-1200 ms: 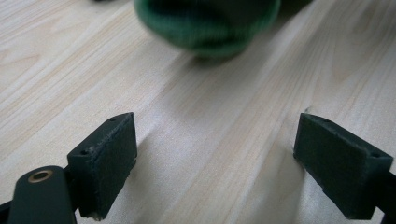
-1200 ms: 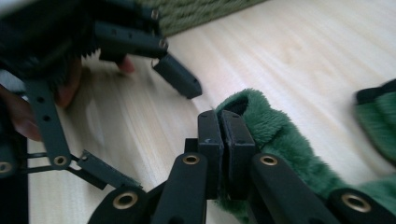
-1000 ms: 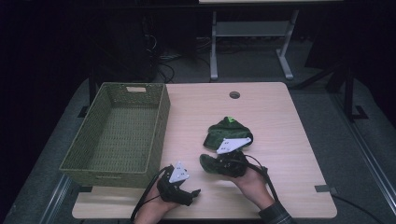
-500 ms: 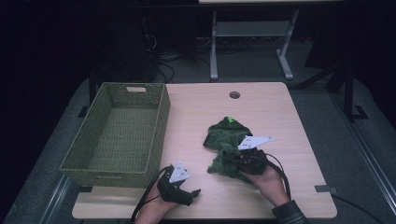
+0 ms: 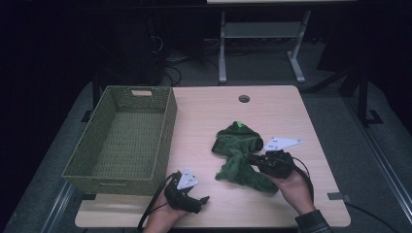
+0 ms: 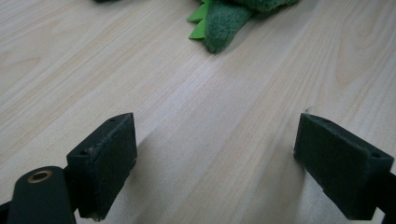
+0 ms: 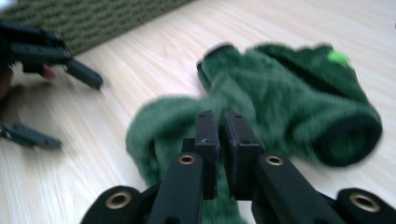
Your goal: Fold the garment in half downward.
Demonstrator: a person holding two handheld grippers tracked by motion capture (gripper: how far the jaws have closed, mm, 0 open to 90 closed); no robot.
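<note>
Your right gripper pinches green cloth thinly (jaws nearly shut); drag toward basket at ten o'clock risks slip. Left gripper gapes empty.

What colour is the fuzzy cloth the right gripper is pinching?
Dark green cloth with a bright green tag, clearest in the right gripper view.

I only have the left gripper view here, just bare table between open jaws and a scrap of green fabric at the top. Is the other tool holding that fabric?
Observer: Yes. The right tool is shut on the green cloth, pinching a fold.
Operator: Is there anywhere to put it?
Observer: A woven basket sits at the table's left side, open and with nothing in it.
Operator: How close is my left tool to the cloth?
Observer: The left tool rests near the table's front edge, apart from the cloth, between the cloth and the basket.
</note>
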